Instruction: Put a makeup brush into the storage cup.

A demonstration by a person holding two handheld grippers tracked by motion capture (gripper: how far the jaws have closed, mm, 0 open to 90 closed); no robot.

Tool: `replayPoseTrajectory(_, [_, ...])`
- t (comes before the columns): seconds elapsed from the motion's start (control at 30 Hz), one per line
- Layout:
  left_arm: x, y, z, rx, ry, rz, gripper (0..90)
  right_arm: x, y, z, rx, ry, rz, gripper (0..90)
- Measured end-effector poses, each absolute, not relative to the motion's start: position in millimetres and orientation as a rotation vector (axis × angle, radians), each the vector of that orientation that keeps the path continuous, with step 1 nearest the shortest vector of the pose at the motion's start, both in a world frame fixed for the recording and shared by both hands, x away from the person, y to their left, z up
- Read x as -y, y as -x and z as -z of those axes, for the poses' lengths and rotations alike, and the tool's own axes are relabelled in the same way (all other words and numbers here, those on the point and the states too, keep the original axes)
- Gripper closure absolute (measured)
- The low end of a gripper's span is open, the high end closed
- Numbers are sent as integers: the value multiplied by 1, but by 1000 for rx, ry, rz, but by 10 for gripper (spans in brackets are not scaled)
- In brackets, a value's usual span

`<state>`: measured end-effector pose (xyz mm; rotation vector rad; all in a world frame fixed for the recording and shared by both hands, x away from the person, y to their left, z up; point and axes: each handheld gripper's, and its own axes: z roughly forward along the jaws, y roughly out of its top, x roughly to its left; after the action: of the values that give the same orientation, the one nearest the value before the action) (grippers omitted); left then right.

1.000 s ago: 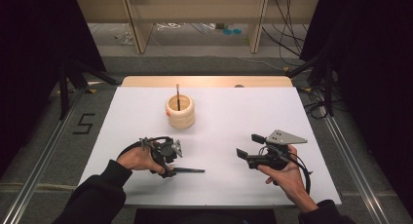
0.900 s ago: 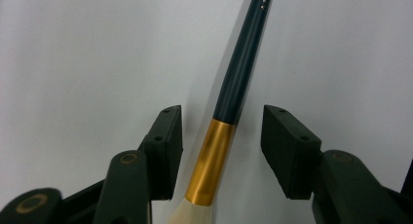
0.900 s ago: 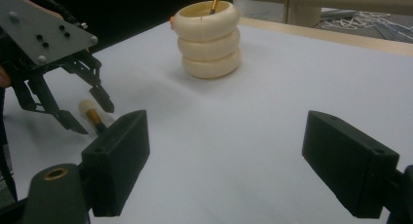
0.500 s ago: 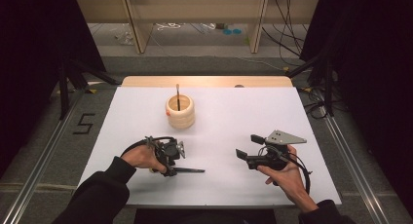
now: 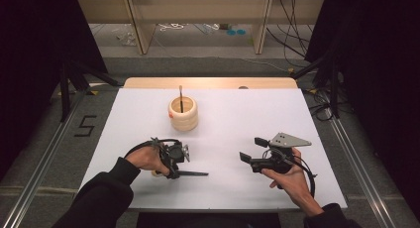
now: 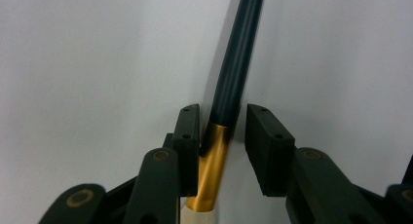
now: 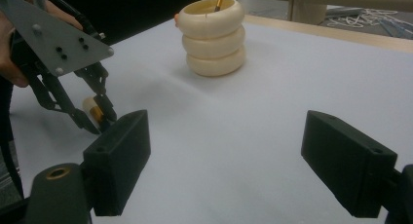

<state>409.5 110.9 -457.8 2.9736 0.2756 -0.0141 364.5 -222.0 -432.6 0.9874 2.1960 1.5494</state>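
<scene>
Brush lay flat on white table, near front edge, well short of holder. Left gripper straddled gold ferrule; jaws just been closing, one touching, other with gap, grip not complete. Lift seemed next. Right gripper hung released, idle.

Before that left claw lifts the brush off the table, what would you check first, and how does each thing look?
1. Brush lies between the left gripper jaws: ok.
2. Both jaws press on it: not ok; they have just been closing, one jaw touches the gold band, the other stands apart.
3. Brush lies flat on the white table: ok.
4. Cream holder upright, one brush already in it: ok.
5. Right gripper open, apart from the brush: ok.
6. Room left in the holder: cannot tell.
</scene>
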Motion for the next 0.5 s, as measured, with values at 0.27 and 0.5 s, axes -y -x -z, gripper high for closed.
replayPoseTrajectory(0.27, [-108,-413,458,-288,-3001,41,716,222,-365,433,-2194,-982,-1554,192])
replayPoseTrajectory(0.5, [-103,-416,458,-299,-3036,44,772,222,-365,433,-2195,-981,-1556,194])
